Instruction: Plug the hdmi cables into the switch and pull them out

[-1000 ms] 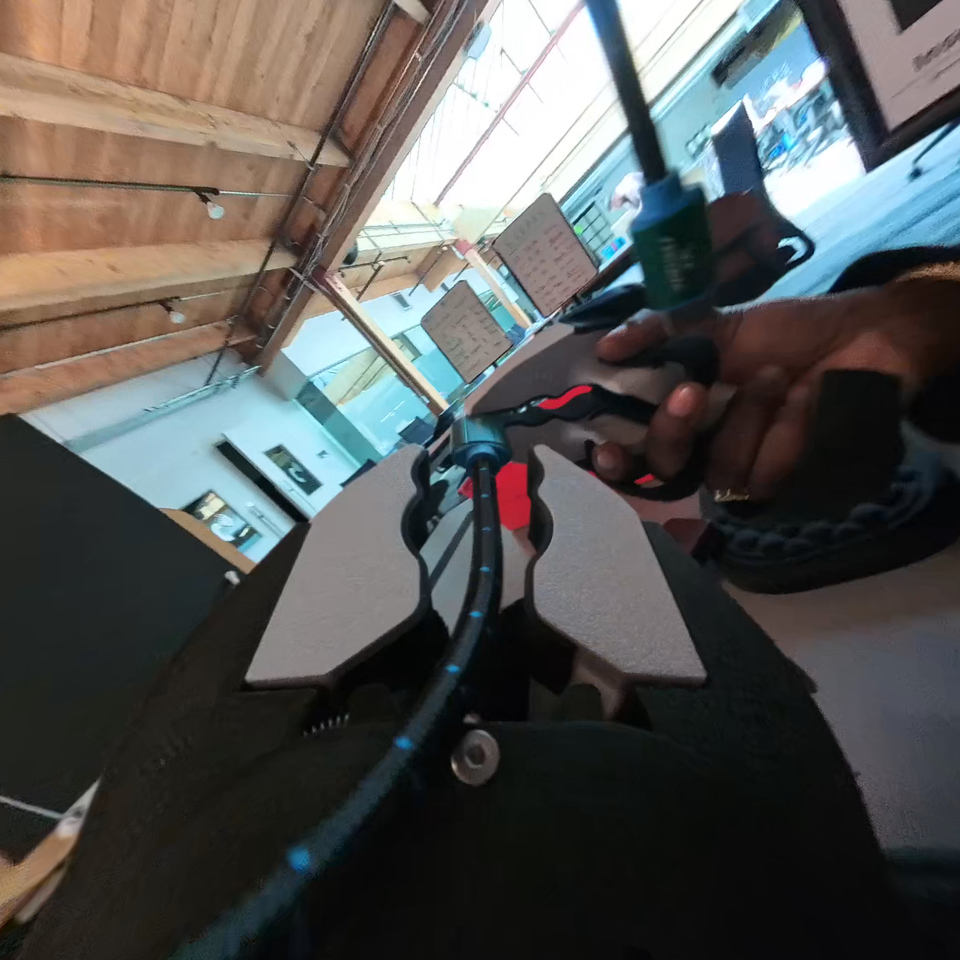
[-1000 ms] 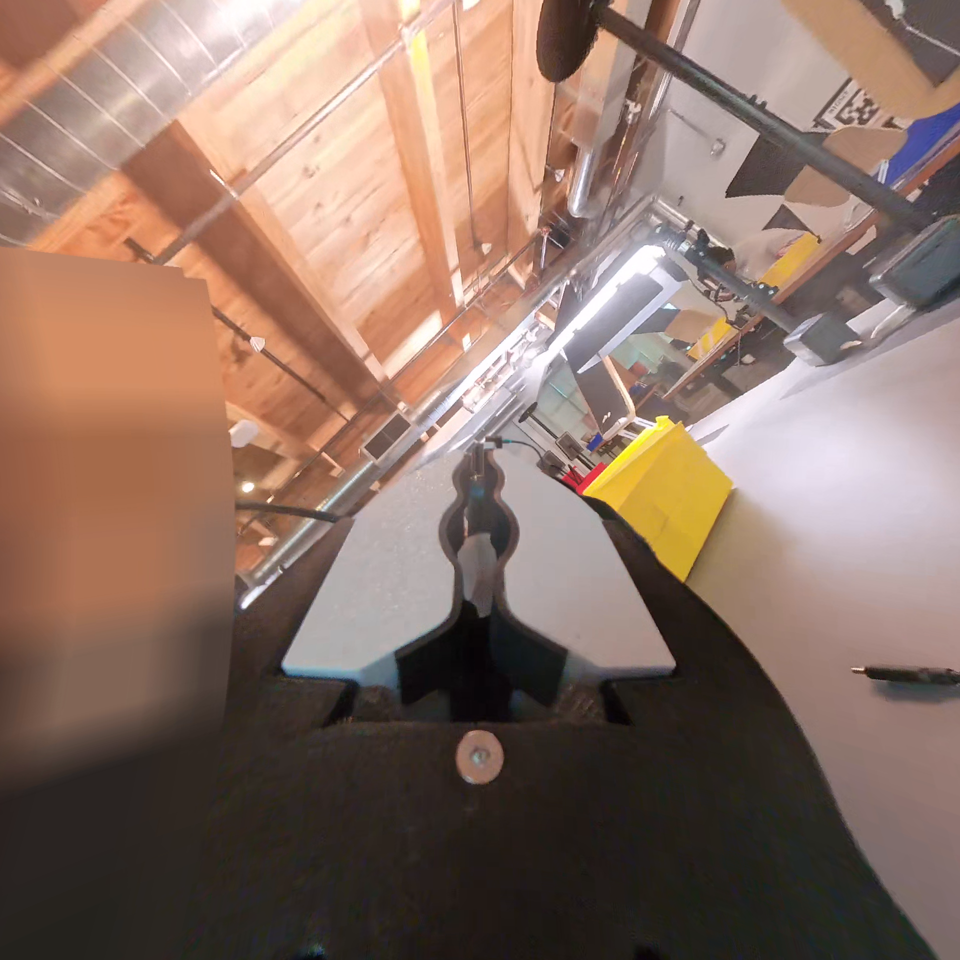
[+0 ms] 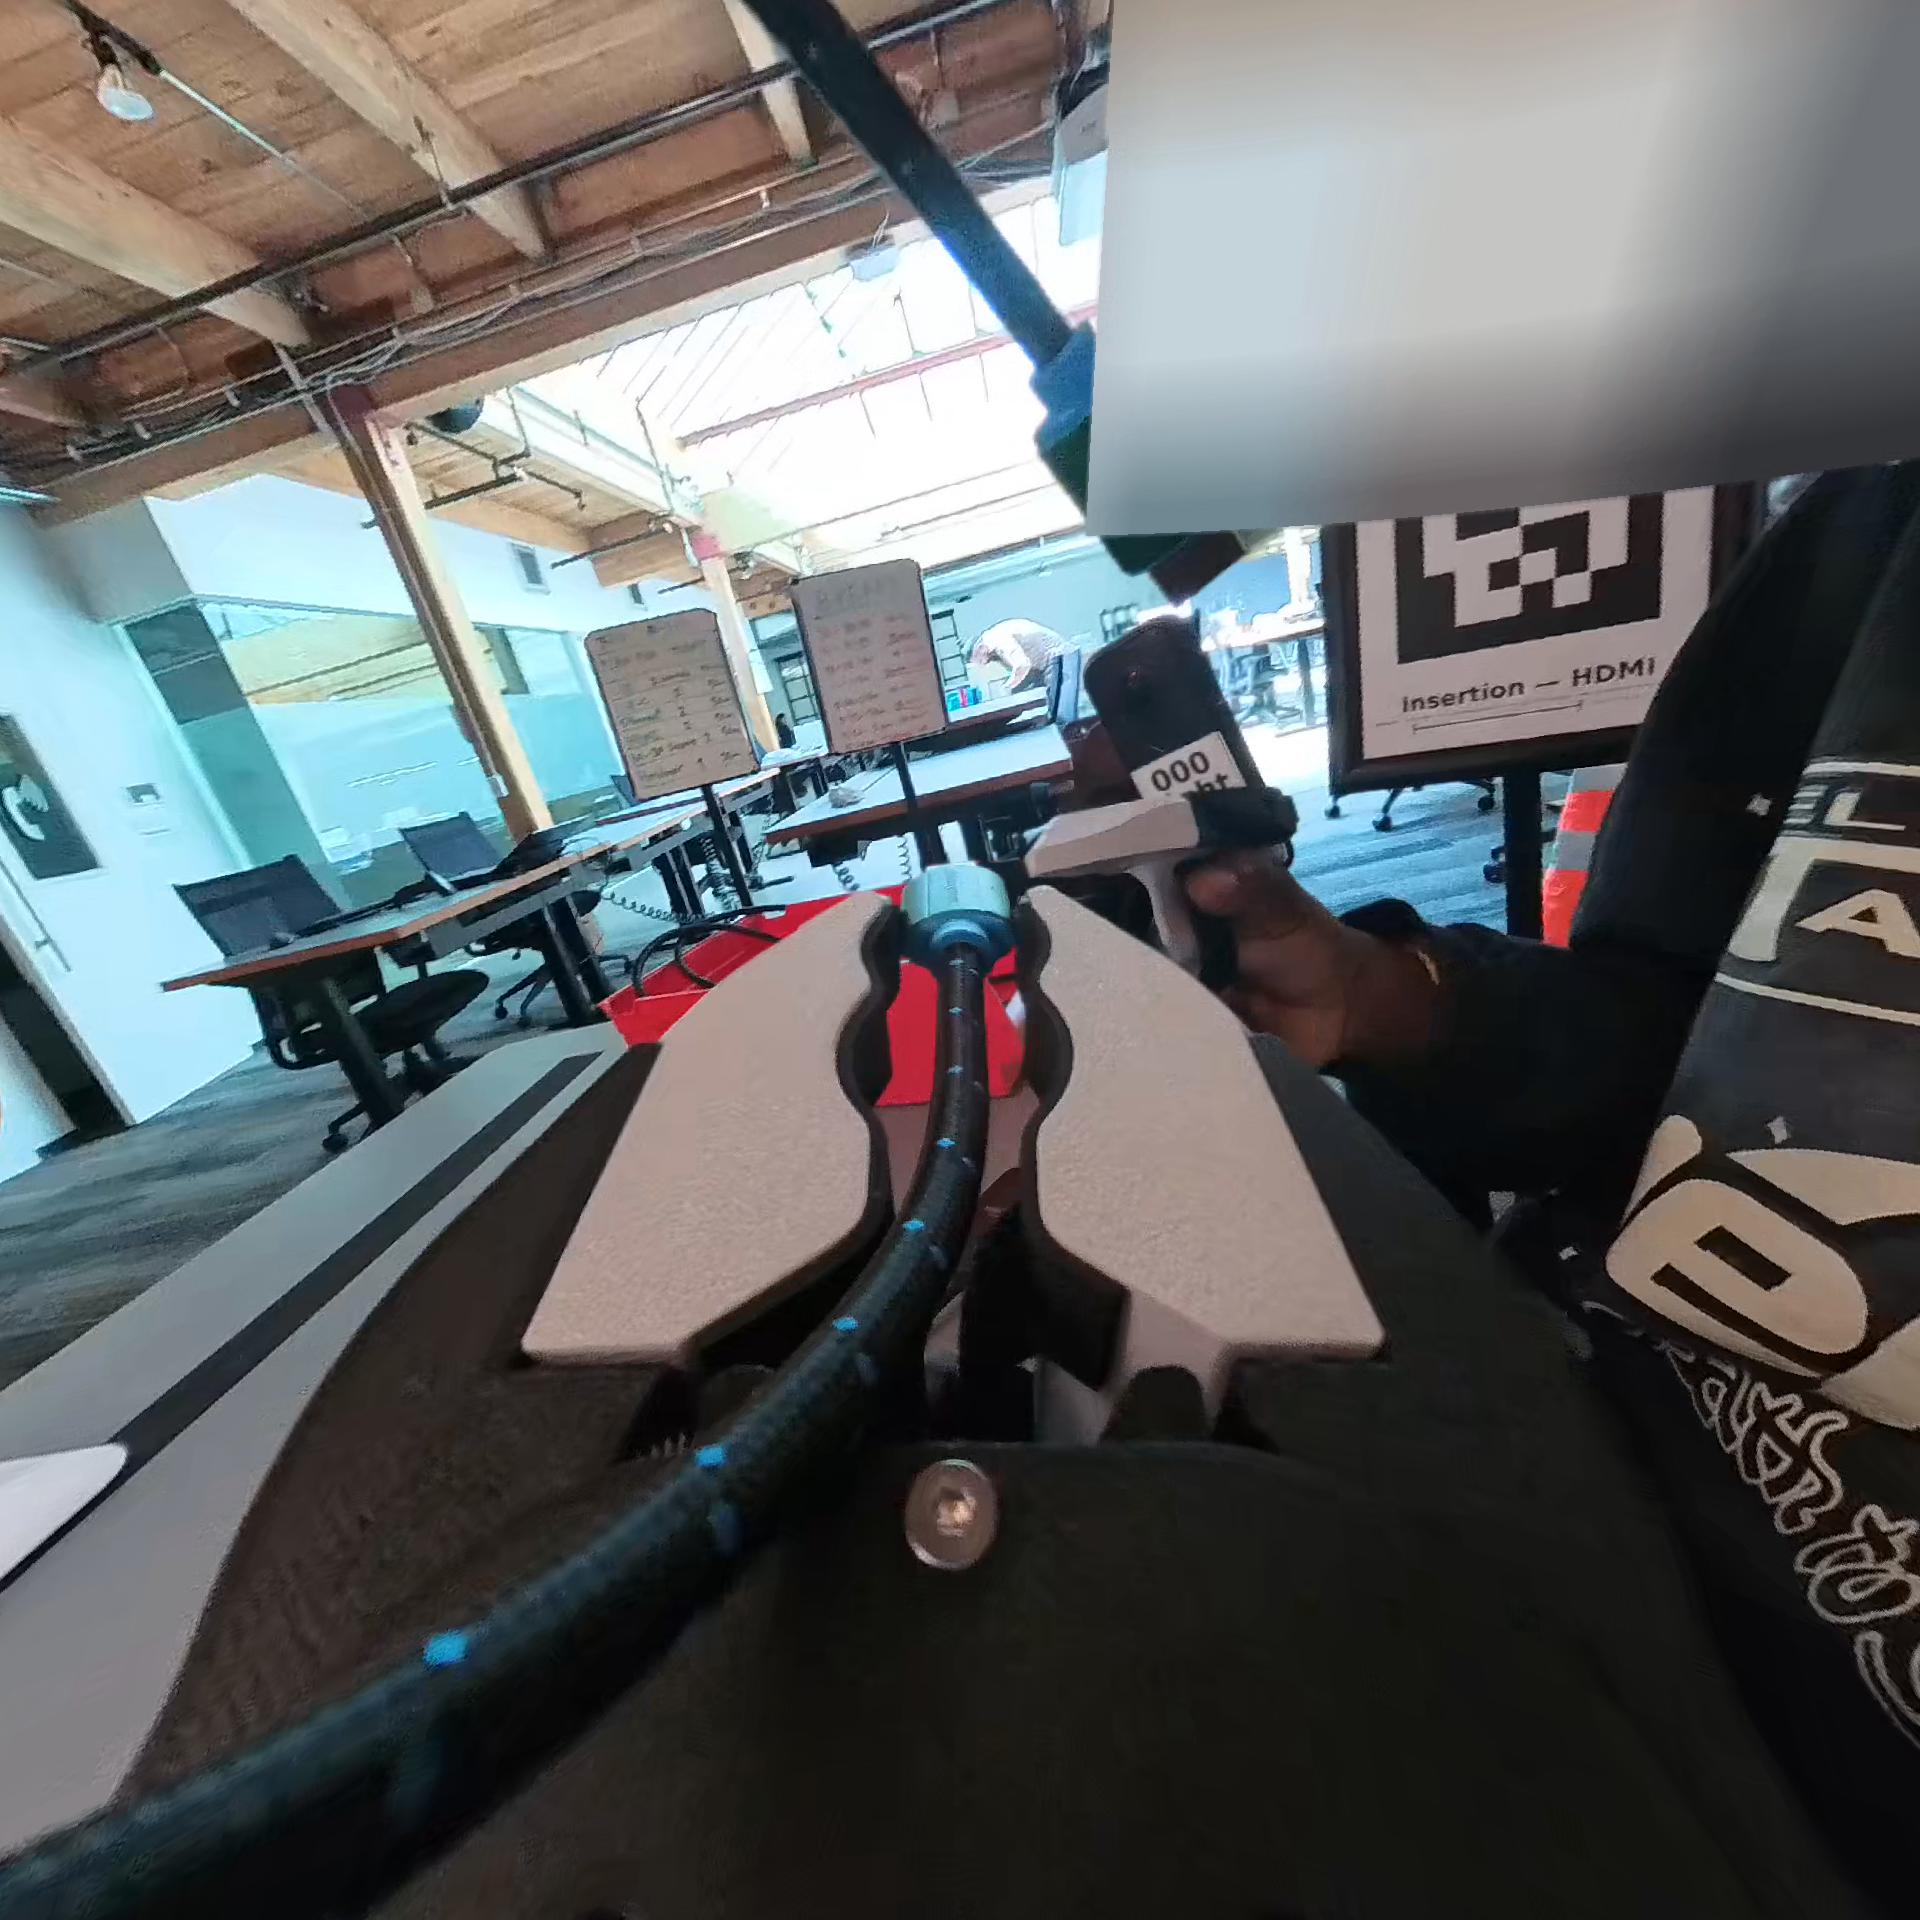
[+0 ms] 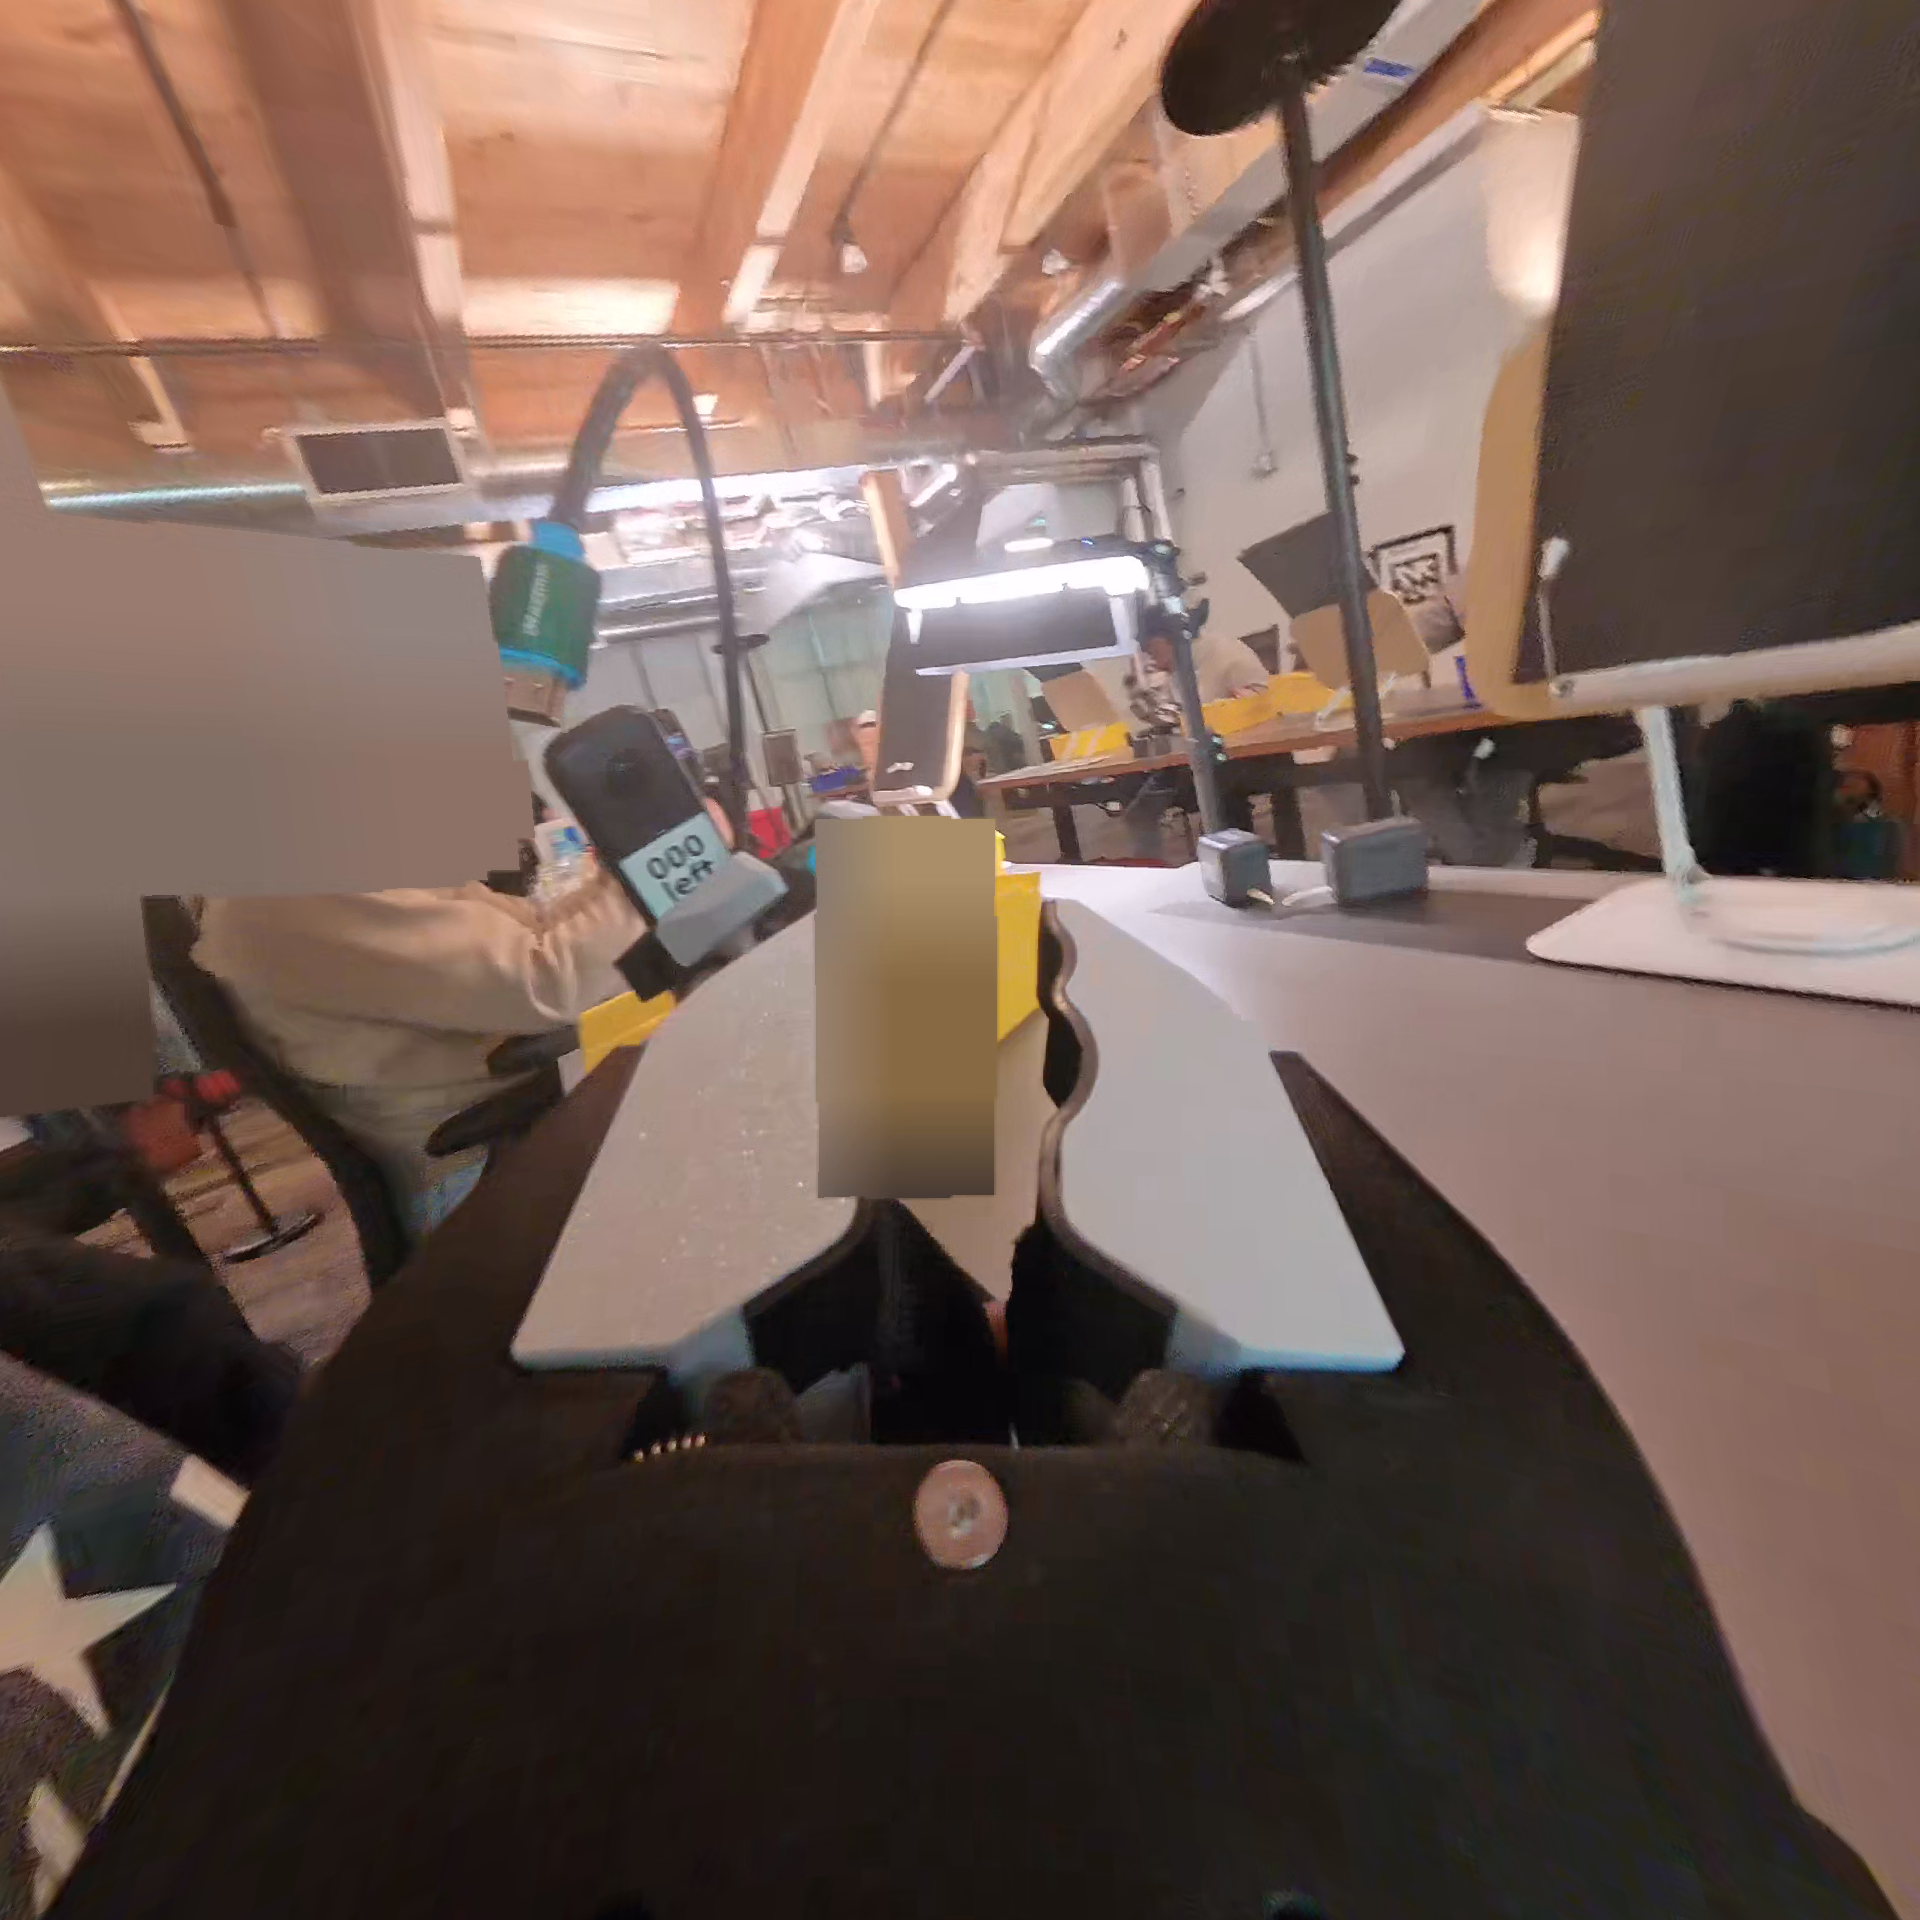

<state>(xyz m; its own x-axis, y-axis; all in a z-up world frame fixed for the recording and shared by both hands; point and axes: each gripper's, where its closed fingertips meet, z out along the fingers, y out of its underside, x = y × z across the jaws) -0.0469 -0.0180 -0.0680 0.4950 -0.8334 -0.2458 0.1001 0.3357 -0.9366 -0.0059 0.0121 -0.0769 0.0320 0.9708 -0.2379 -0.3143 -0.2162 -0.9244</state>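
Note:
My left gripper [image 3: 956, 909] is shut on a black braided HDMI cable [image 3: 940, 1174] with blue flecks, just behind its grey and blue collar. The cable trails back over the gripper body. A green and blue HDMI plug [image 3: 1065, 416] hangs from a thick black cable between the two grippers; it also shows in the right wrist view [image 4: 542, 613]. I cannot see what holds it. My right gripper [image 4: 940, 925] has its jaws close together, and a blurred patch covers the gap. A hand [image 3: 1278, 966] holds it facing my left gripper. No switch is in view.
A red bin [image 3: 686, 997] sits behind the left fingers and a yellow bin [image 4: 618, 1023] behind the right ones. The grey table [image 4: 1351, 1039] carries two small grey blocks [image 4: 1371, 857] and a monitor foot [image 4: 1714, 945]. A marker sign [image 3: 1517, 644] stands to the right.
Both views have swung down from the ceiling to level with the room. The left gripper still grips the cable. The right jaws stand slightly wider apart than before.

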